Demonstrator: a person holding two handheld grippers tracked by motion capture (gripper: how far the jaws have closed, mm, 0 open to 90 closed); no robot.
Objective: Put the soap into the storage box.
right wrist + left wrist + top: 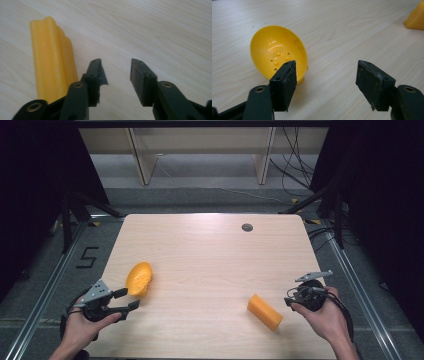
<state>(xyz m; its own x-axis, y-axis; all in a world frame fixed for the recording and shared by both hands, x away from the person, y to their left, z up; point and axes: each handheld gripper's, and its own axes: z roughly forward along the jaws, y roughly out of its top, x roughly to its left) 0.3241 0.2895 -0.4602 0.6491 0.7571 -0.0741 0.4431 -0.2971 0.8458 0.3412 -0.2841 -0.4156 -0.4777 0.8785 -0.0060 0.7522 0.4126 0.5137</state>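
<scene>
Two spread grippers: left gripper (325, 82) beside yellow bowl (278, 53), right gripper (116, 80) beside yellow block (53, 57).

There is one yellow bowl (139, 279), just in front of the left claw (127, 299). There is one orange block (265, 312), lying beside the right claw (290, 299). There are two claws, one in each hand. There is one table (210, 250) under them, with one small grey cap (247, 227) far ahead of both claws.
</scene>
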